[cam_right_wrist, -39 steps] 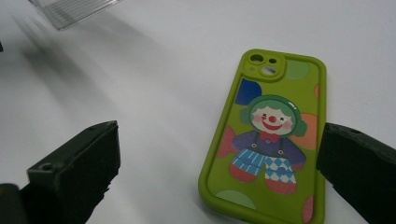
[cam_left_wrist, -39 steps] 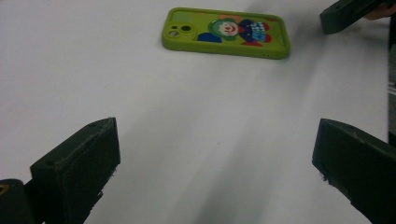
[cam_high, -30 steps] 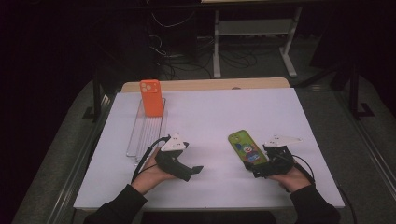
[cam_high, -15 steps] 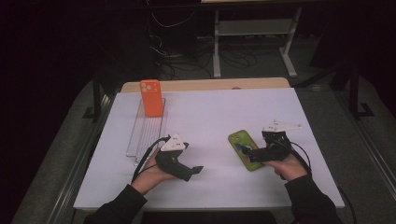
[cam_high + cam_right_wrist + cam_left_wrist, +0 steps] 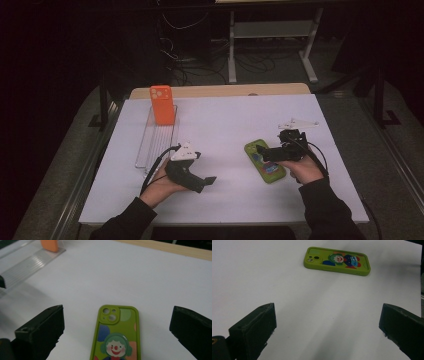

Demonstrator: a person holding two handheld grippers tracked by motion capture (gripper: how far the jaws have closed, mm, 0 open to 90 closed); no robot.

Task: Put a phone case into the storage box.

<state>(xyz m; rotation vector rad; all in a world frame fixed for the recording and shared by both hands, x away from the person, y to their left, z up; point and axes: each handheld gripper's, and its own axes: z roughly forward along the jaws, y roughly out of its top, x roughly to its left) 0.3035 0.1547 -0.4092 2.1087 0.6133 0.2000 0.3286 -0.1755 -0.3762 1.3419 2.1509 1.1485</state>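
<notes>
While the right tool (image 5: 265,152) hovers just over the flat lime-green rubbery phone case with a clown picture (image 5: 264,160), its jaws stand wide apart and hold nothing, straddling the case's width. That case lies camera-end forward on the white surface (image 5: 225,125), long axis running straight along the right tool's line of sight. Well apart to the side, the left tool (image 5: 207,181) is also spread wide and empty, seeing the case broadside. No readable writing anywhere, just the clown
</notes>
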